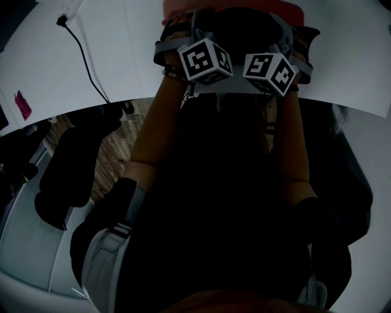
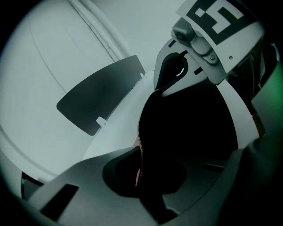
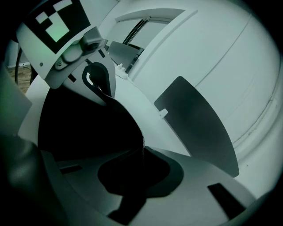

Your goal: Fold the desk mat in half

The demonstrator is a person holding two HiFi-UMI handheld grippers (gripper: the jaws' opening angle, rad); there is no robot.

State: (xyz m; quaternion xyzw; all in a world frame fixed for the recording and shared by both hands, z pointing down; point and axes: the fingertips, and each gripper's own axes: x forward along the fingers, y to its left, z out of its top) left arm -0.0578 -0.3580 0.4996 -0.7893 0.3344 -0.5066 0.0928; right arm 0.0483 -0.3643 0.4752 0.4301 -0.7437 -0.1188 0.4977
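Two-handed hold on the black desk mat [image 2: 190,123], raised above the white table [image 1: 122,49], its stitched edge pinched tight in the near-shut jaws of the left gripper [image 2: 140,170] and of the right gripper [image 3: 142,174], close side by side just past the table's near edge. Pinkish sliver of underside at the left pinch. Beyond on the tabletop, a dark flat panel [image 2: 101,95]; far left, a black cable [image 1: 85,61] leading to a white power strip [image 1: 68,7].

there are two grippers, the left gripper [image 2: 145,176] and the right gripper [image 3: 140,176], two marker cubes [image 1: 205,60] [image 1: 272,71], two forearms [image 1: 156,128] [image 1: 292,147], one black desk mat [image 2: 190,128], one white table [image 1: 128,49], one black cable [image 1: 85,64], one white power strip [image 1: 68,7] and one small pink tag [image 1: 22,104].
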